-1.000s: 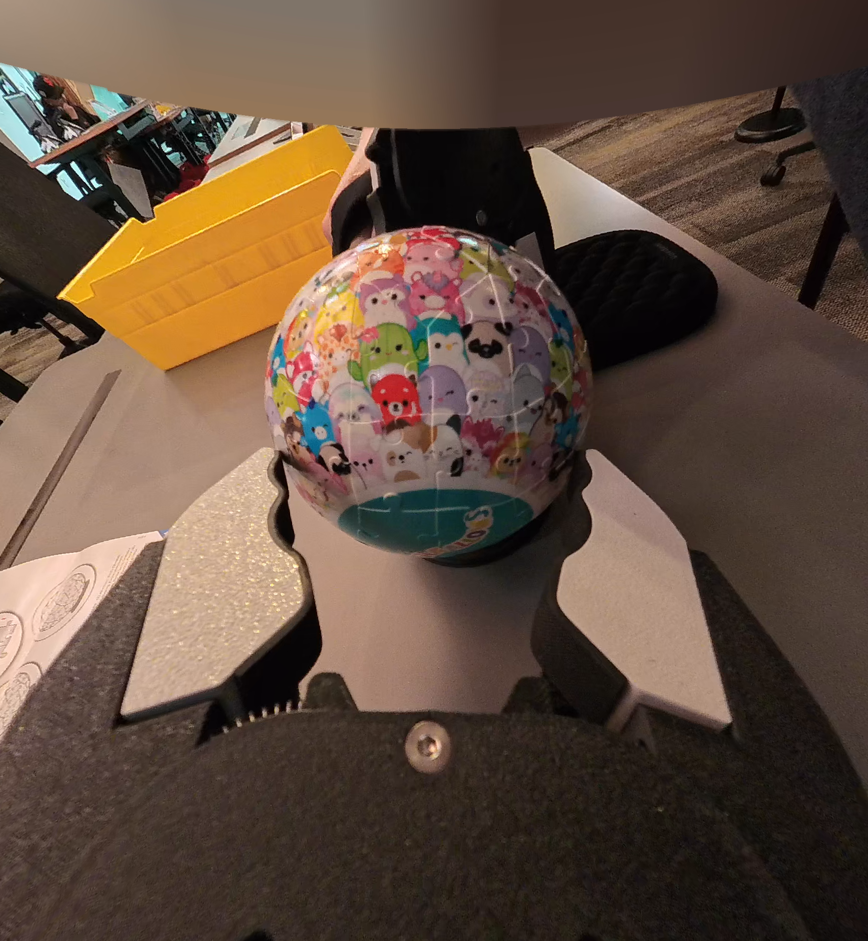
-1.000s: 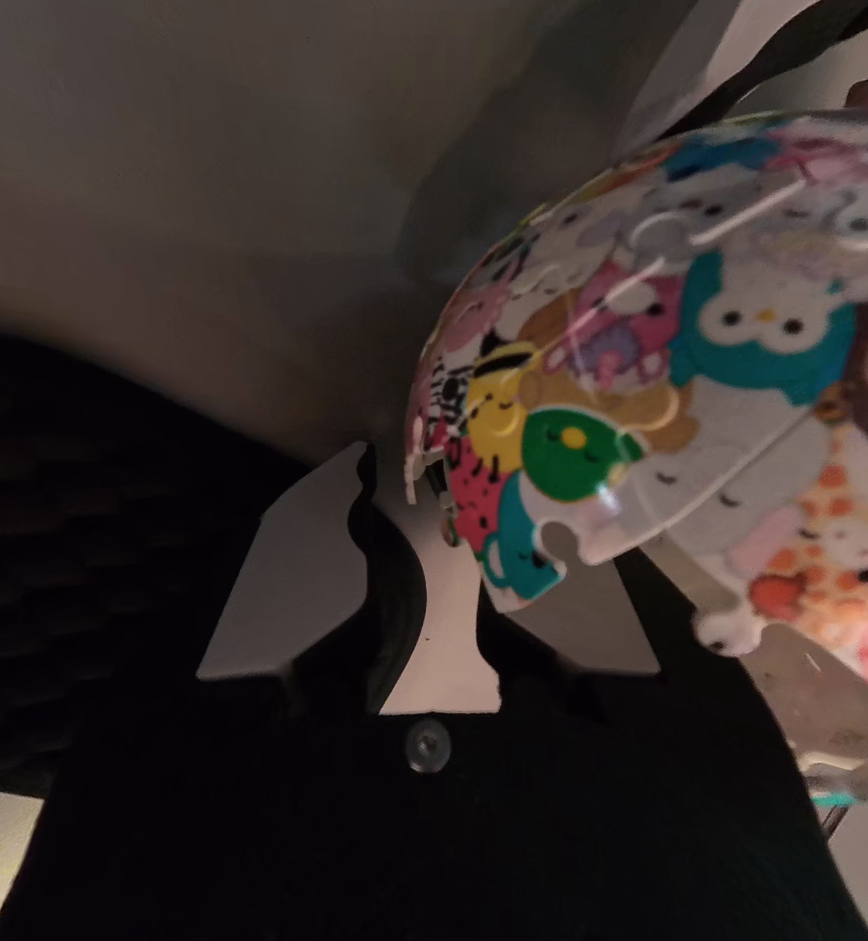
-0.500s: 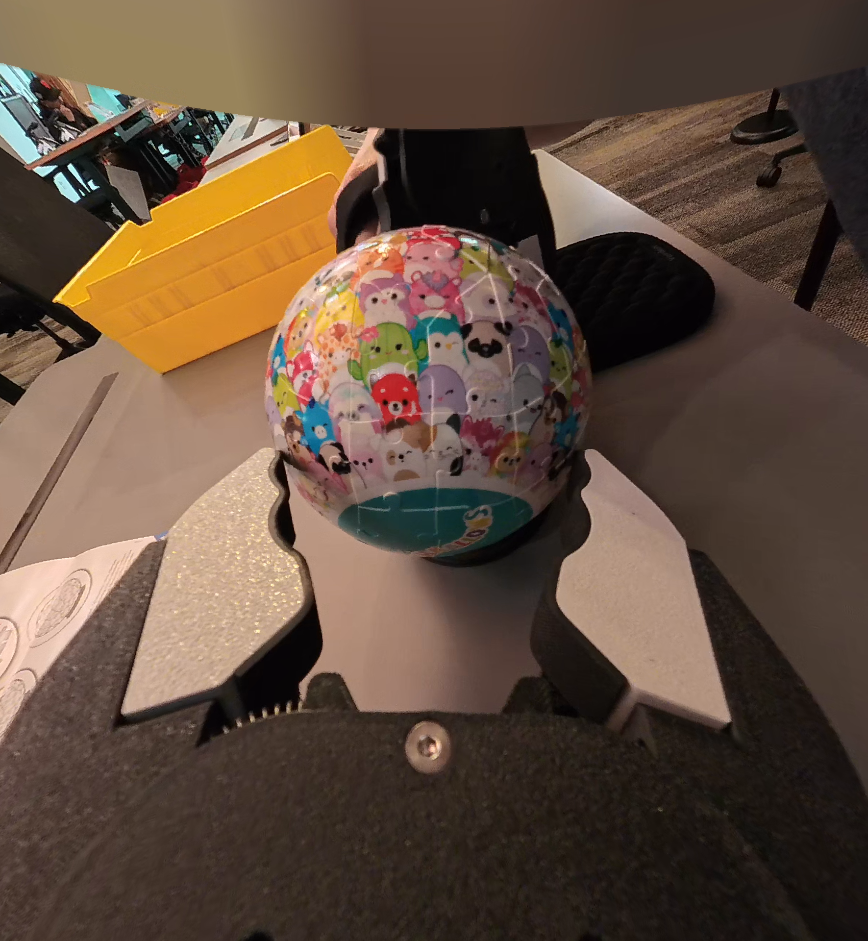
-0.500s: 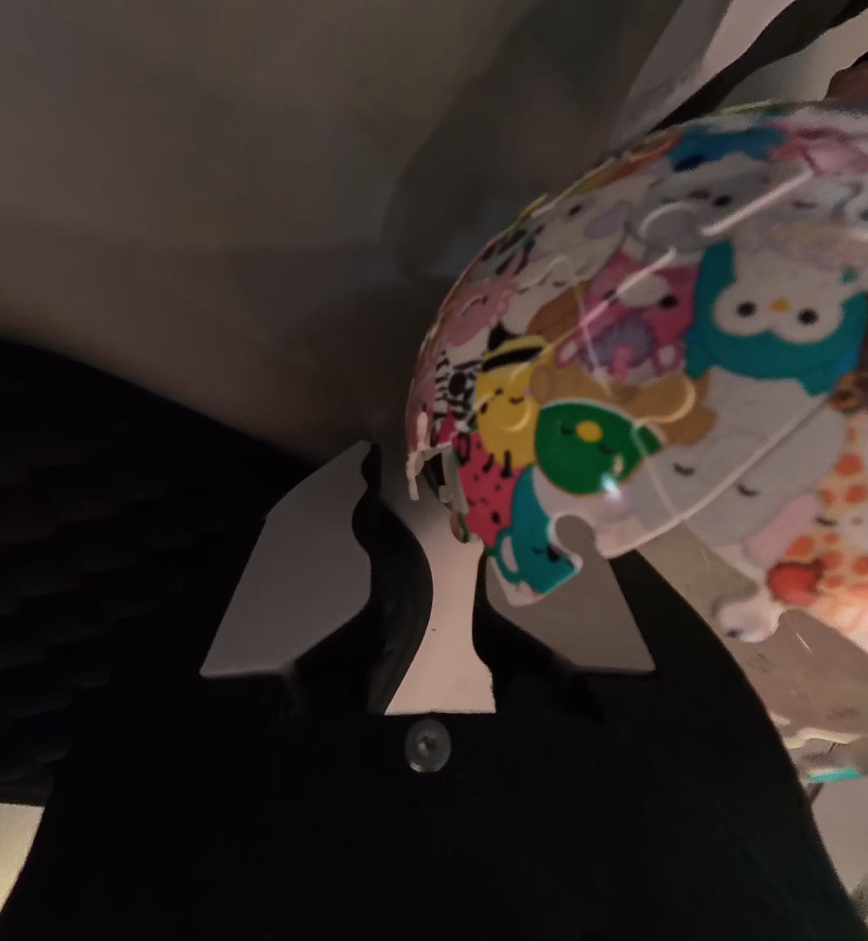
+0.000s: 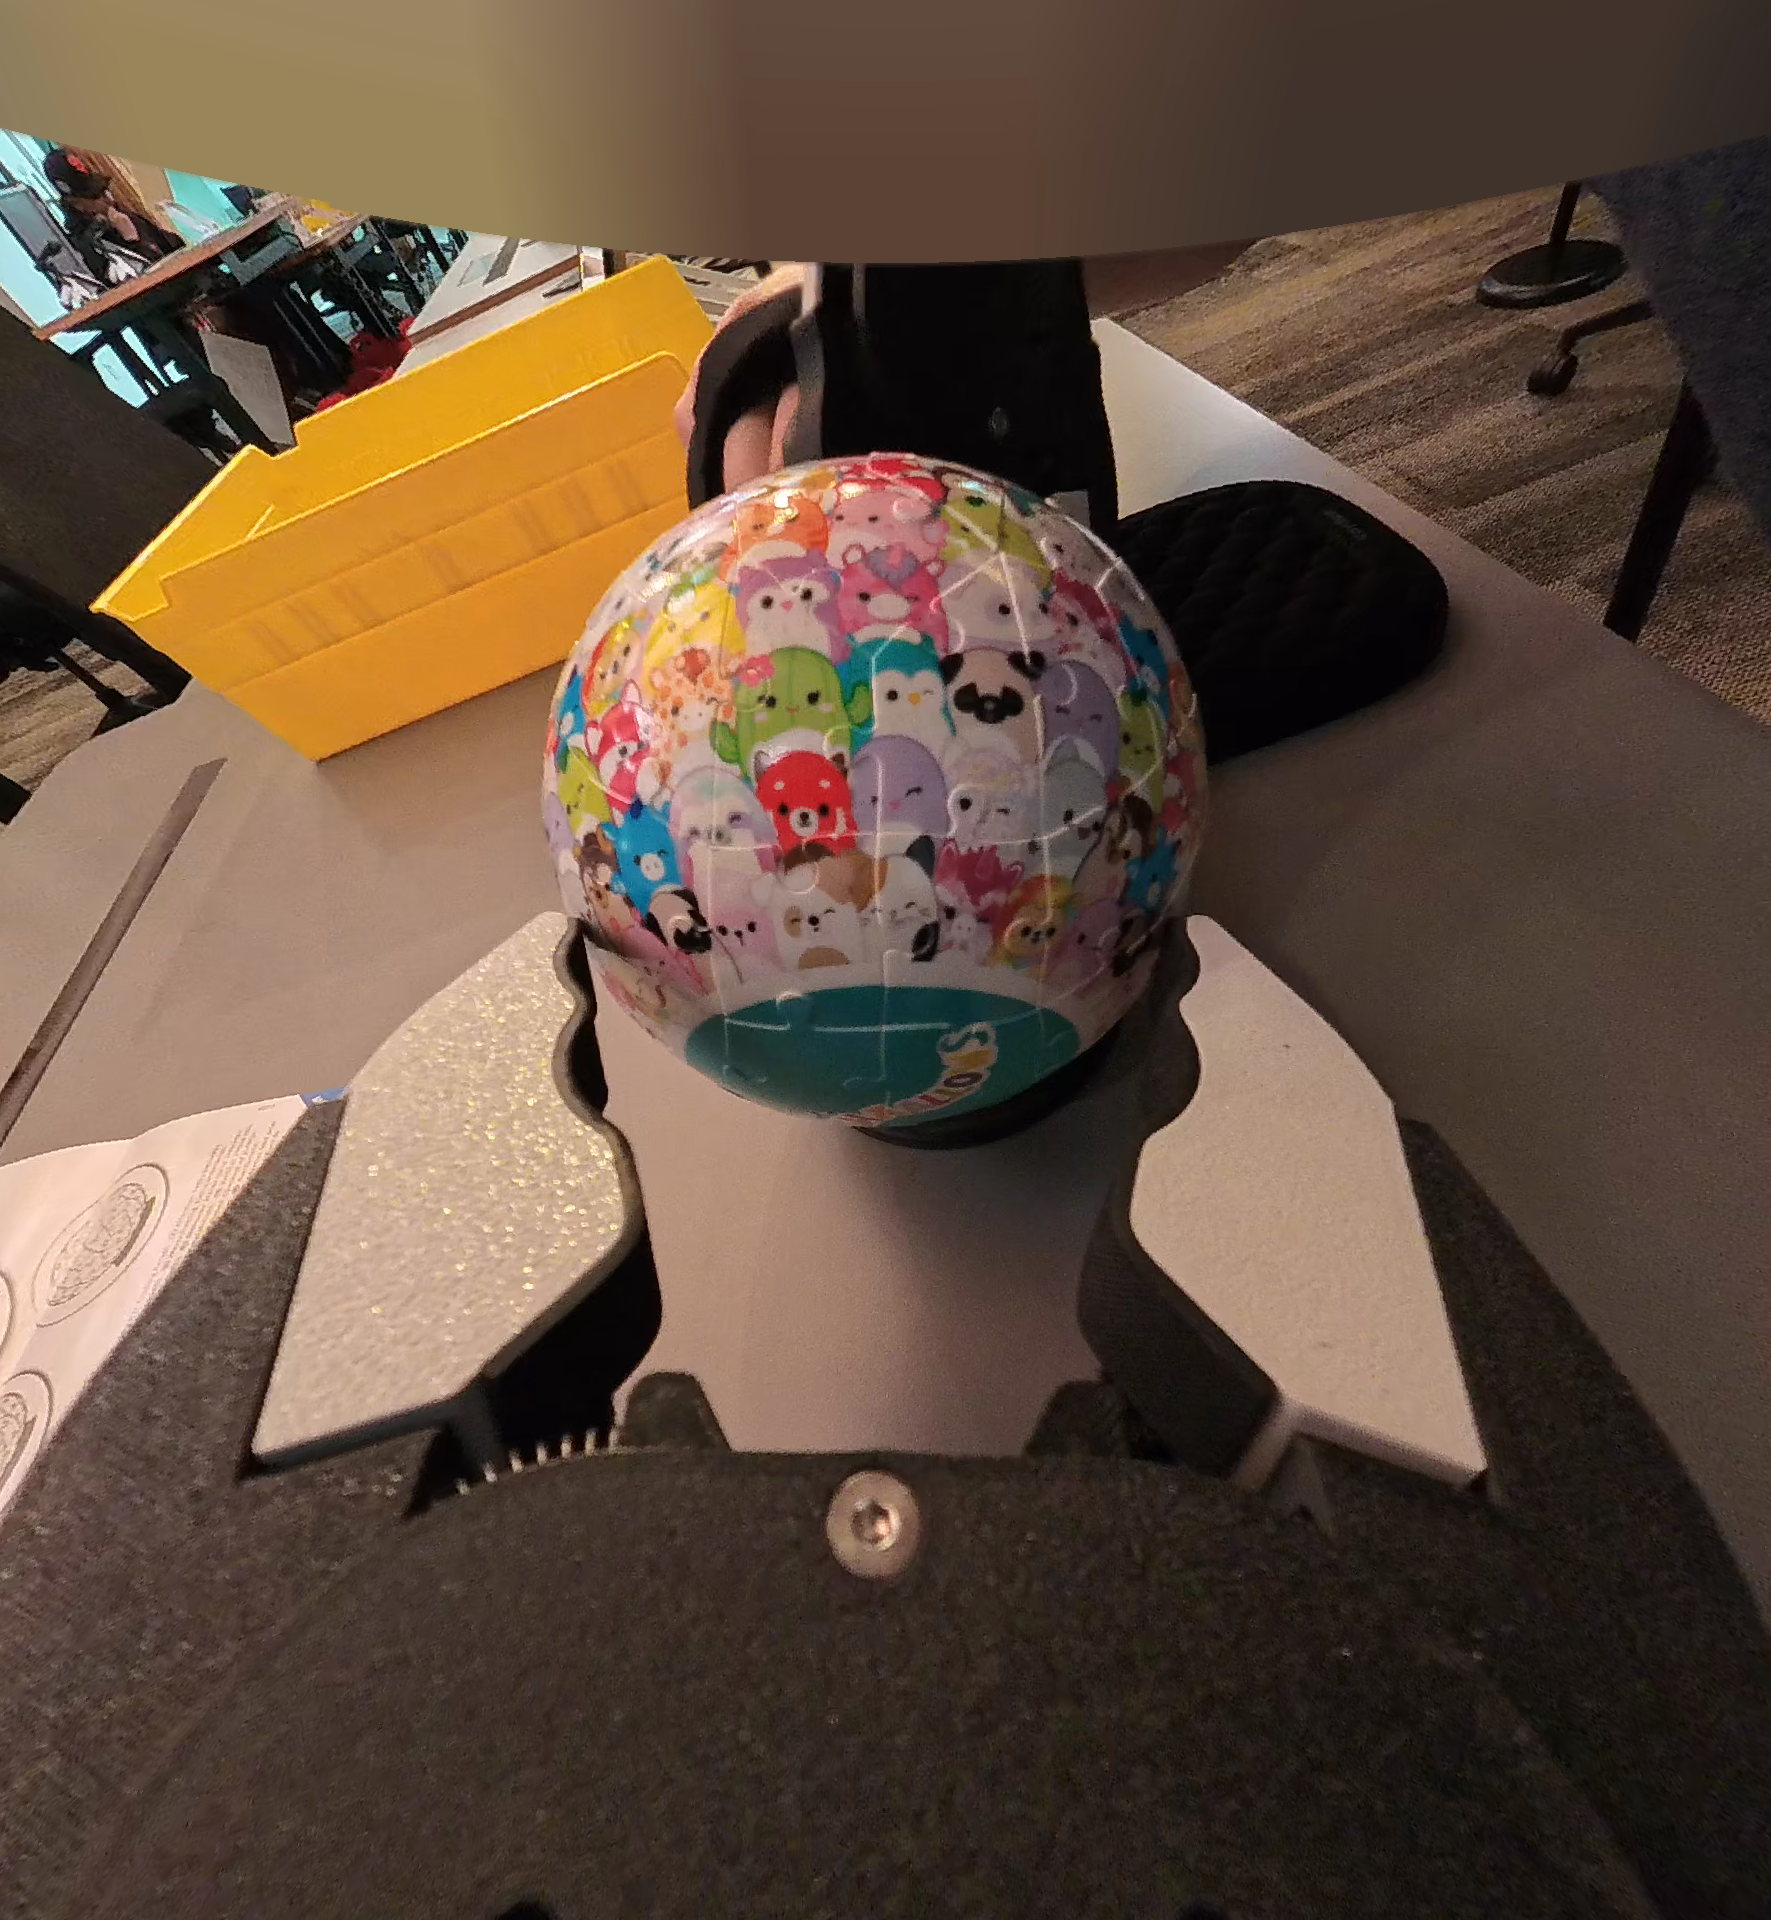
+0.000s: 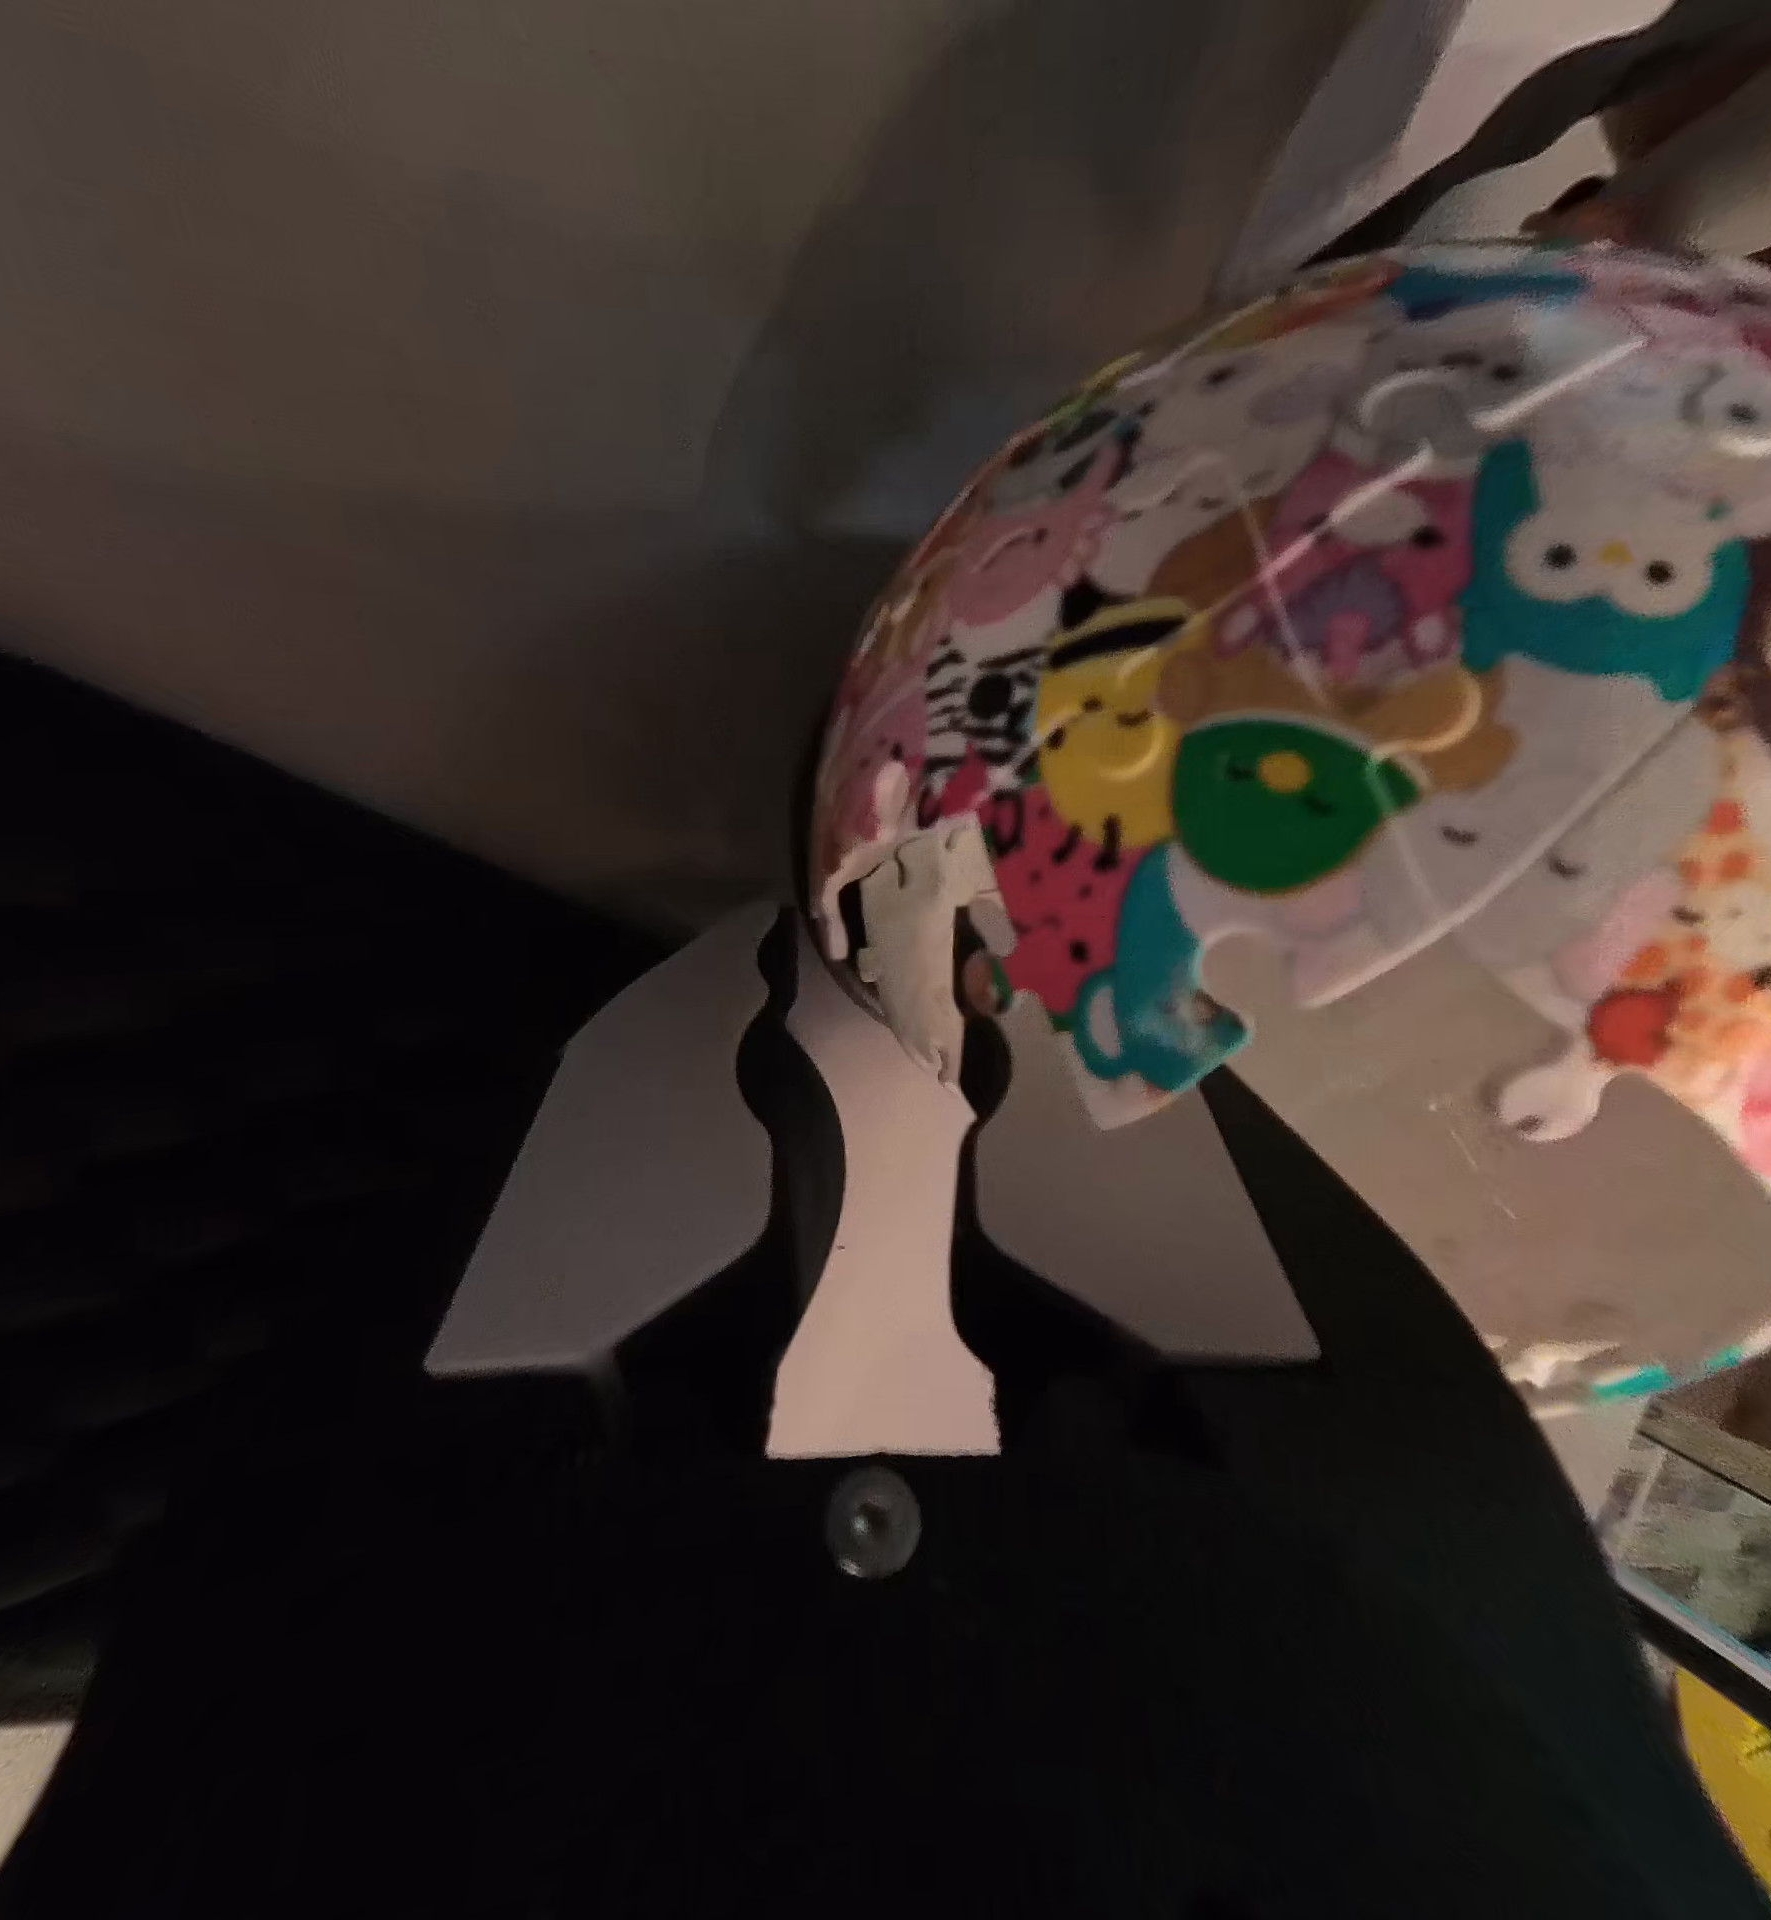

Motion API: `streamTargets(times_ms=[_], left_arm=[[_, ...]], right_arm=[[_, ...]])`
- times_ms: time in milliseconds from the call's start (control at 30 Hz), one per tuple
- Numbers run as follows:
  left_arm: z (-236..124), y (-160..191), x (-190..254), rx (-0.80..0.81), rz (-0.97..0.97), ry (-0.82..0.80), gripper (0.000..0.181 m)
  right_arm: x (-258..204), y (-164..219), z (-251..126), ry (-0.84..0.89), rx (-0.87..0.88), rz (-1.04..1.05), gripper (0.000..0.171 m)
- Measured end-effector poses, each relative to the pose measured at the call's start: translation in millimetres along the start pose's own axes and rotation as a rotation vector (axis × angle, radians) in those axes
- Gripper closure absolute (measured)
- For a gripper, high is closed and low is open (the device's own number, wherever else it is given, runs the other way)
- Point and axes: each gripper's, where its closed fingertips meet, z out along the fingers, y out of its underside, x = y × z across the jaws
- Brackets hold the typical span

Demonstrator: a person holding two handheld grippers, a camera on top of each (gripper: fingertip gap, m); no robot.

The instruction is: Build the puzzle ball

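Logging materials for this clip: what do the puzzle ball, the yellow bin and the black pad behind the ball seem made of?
Puzzle ball: probably glossy plastic pieces; light streaks glint across the printed surface and the seams curve with it. Yellow bin: moulded plastic, smooth and slightly shiny, with ribbed walls. Black pad: looks like soft foam or fabric, matte with a quilted diamond texture; which one is unclear.

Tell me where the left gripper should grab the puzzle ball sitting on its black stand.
Probably across the widest middle band of the puzzle ball, coming in level from the near side. The left gripper now flanks the narrowing lower curve by the black stand, where fingers could slip under.
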Motion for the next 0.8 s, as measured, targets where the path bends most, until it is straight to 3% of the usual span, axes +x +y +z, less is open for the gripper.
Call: streamTargets(times_ms=[433,800], left_arm=[[-1.1,4.7,0.3,-0.006,-0.028,0.014,0.080],[4.4,-4.9,4.0,-0.031,-0.005,-0.024,0.053]], right_arm=[[1.8,-0.9,2.1,0.028,-0.005,0.027,0.150],[0.7,-0.1,-1.7,0.035,-0.008,0.071,0.145]])
